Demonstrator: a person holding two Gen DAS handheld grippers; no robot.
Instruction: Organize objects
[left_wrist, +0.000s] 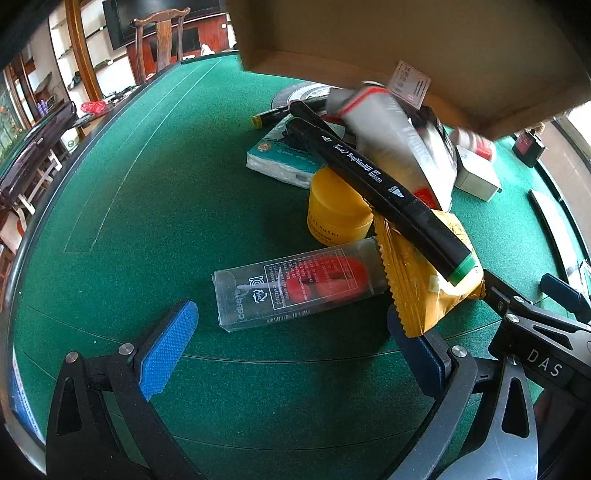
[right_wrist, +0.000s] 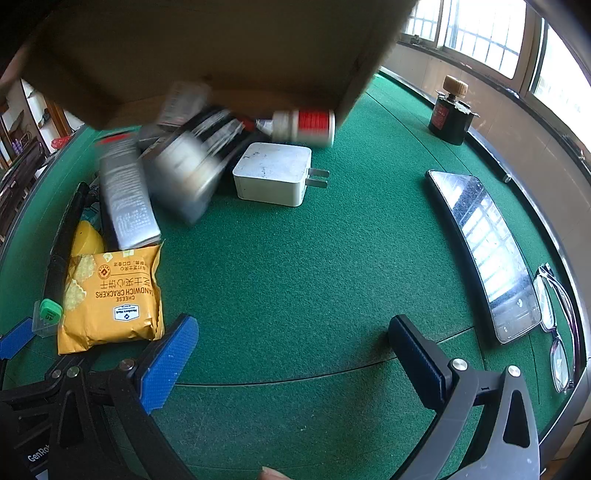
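Note:
A cardboard box hangs tipped above the green table, also in the right wrist view. Objects lie piled or blurred in motion under it: a black art marker, a yellow jar, a yellow cracker packet, a clear case with a red item, a tissue pack, a white charger, a small white bottle and silver packets. My left gripper is open and empty near the clear case. My right gripper is open and empty over bare felt.
A phone and glasses lie at the table's right edge. A dark bottle with a wooden cap stands at the far right. A wooden chair and shelves stand beyond the table's far left edge.

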